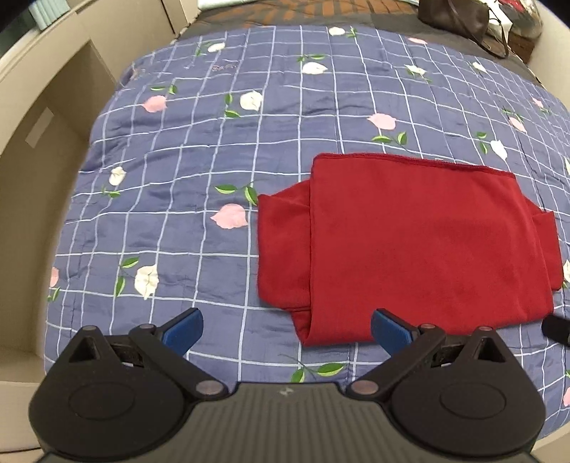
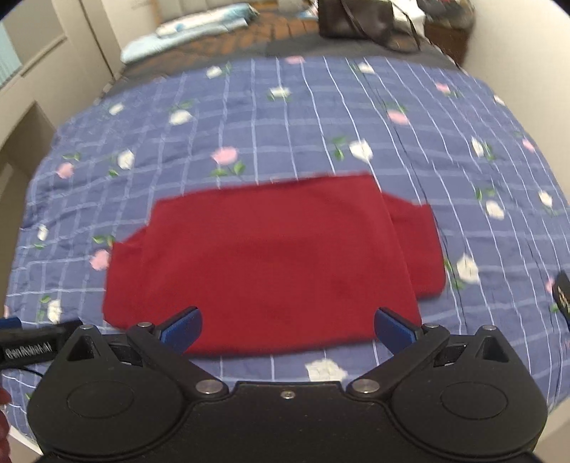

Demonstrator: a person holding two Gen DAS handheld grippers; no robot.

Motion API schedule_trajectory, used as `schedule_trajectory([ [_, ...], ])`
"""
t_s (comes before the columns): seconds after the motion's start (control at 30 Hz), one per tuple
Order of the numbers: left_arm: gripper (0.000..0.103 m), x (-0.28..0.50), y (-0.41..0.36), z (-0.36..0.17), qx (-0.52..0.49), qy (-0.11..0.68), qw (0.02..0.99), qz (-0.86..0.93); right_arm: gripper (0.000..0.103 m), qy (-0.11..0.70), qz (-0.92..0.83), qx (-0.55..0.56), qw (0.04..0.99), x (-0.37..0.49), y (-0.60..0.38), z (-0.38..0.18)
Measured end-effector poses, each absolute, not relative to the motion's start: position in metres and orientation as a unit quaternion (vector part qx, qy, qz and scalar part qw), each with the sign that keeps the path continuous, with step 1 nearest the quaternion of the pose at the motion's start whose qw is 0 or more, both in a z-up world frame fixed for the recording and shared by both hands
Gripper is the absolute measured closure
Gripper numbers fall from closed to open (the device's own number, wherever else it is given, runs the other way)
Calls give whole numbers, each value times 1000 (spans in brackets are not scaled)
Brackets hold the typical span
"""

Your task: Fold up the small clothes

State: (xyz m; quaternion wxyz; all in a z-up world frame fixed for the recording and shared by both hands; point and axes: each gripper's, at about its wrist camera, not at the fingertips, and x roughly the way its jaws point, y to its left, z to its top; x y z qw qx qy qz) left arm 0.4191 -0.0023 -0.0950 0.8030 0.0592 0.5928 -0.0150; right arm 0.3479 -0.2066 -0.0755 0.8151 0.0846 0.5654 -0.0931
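A red garment (image 1: 409,242) lies flat on the blue checked floral quilt (image 1: 213,149), folded over on itself with a sleeve sticking out at each side. In the left wrist view my left gripper (image 1: 286,329) is open and empty, above the quilt just before the garment's near left corner. In the right wrist view the garment (image 2: 270,263) fills the middle. My right gripper (image 2: 288,329) is open and empty, hovering over the garment's near edge. The left gripper's body (image 2: 32,343) shows at that view's left edge.
The quilt (image 2: 320,124) covers a bed. Beige walls and a shelf recess (image 1: 46,128) stand to the left. A dark brown bag (image 1: 459,21) sits at the far end, with folded light-blue bedding (image 2: 192,32) beyond the quilt. A dark object (image 2: 563,292) lies at the right edge.
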Motion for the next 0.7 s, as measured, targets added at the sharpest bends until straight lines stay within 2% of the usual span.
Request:
schedule_trajectory([
  [0.5, 1, 462, -6, -150, 82, 627, 775, -8, 1, 638, -113, 82, 757, 350, -207, -142],
  [0.7, 1, 461, 13, -165, 10, 604, 796, 40, 1, 645, -74, 19, 760, 374, -205, -172],
])
